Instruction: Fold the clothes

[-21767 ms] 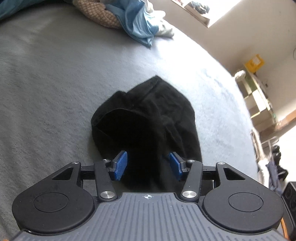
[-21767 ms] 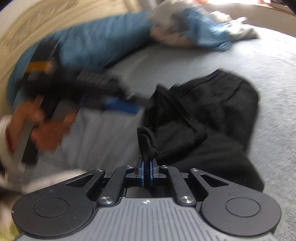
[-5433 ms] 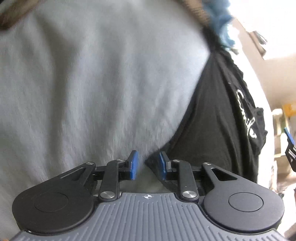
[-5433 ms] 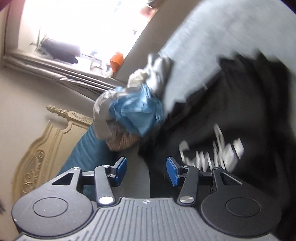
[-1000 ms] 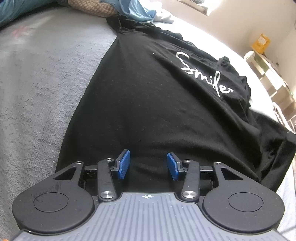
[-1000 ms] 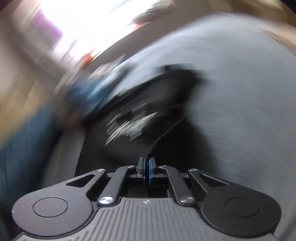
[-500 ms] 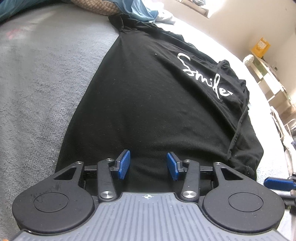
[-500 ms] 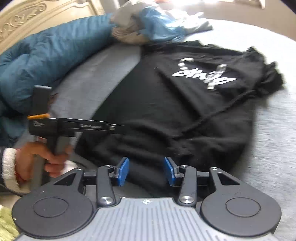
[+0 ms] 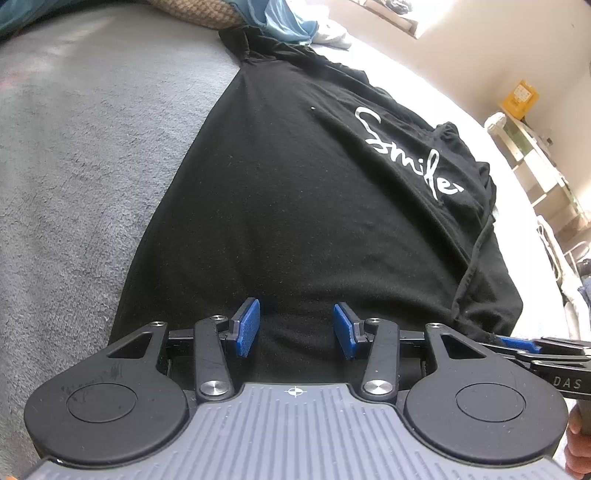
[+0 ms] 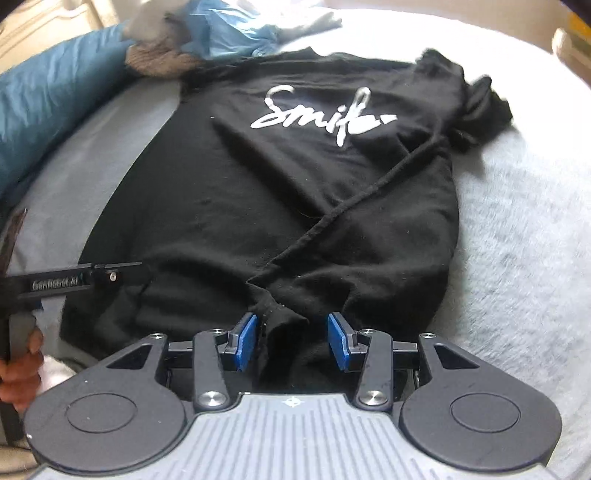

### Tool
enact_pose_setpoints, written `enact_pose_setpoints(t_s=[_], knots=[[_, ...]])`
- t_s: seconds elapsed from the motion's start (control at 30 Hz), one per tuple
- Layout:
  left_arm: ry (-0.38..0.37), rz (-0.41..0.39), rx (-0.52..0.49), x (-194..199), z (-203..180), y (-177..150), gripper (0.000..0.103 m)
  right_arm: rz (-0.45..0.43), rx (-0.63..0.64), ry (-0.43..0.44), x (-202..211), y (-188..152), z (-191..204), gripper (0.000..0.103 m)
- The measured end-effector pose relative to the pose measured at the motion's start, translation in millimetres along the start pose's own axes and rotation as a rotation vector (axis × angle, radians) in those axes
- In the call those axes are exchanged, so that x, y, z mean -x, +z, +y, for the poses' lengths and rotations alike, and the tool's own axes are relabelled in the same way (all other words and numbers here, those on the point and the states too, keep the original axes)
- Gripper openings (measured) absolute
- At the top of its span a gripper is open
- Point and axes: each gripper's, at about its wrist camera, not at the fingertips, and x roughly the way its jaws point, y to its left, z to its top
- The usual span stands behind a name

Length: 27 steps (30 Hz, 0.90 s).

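A black T-shirt [image 9: 295, 184] with white "Smile" lettering lies spread face up on the grey bed, collar at the far end. Its right side [image 10: 369, 221] is folded in over the body along a slanting edge. My left gripper [image 9: 297, 328] is open just above the near hem, with nothing pinched. My right gripper [image 10: 291, 339] hovers over the hem's right part. Its jaws are closing with a bunched fold of hem [image 10: 275, 321] between the pads, which do not press on it. The right gripper's blue fingertip [image 9: 517, 345] shows at the left wrist view's edge.
A heap of light blue, white and brown clothes [image 10: 229, 29] lies past the collar. A blue quilt [image 10: 48, 92] runs along the left. The grey fleece blanket [image 9: 74, 147] covers the bed. Shelves [image 9: 535, 155] stand beyond the bed's right edge.
My right gripper, shut on the shirt a second ago, has opened and swung down to the near hem. The shirt's right side now lies folded over. The left gripper has stayed put.
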Motion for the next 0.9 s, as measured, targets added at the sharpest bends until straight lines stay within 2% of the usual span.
enact_pose_setpoints(t_s=[0.07,0.13,0.2,0.27,0.4,0.53,0.57,0.67,0.73,0.8,0.9], knots=[[-0.001,0.0,-0.002,0,0,0,0.045,-0.002,0.033,0.03,1,-2,6,0.038],[-0.002,0.001,-0.004,0,0,0,0.045,-0.004,0.085,-0.01,-2,-5,15,0.035],[-0.002,0.003,-0.006,0,1,0,0.045,-0.008,0.089,-0.036,-4,-6,15,0.009],[-0.004,0.004,-0.006,0,1,0,0.045,-0.043,0.019,-0.03,4,-6,5,0.003],[-0.006,0.004,0.005,2,1,0,0.045,-0.199,-0.251,-0.056,56,-10,-45,0.002],[-0.002,0.003,0.009,3,1,-1,0.045,-0.362,-0.643,-0.145,126,-54,-127,0.002],[-0.003,0.004,0.01,3,1,-1,0.045,-0.375,-0.731,-0.157,136,-70,-143,0.002],[-0.001,0.008,0.013,4,2,-1,0.045,-0.361,-0.987,-0.124,145,-126,-178,0.002],[0.004,0.011,0.013,5,3,-1,0.045,-0.309,-1.074,-0.1,132,-152,-181,0.002],[0.011,0.015,0.011,7,3,-1,0.045,-0.293,-1.16,-0.063,121,-170,-176,0.002],[0.014,0.025,0.014,9,4,1,0.045,-0.331,-1.181,-0.031,125,-179,-165,0.002]])
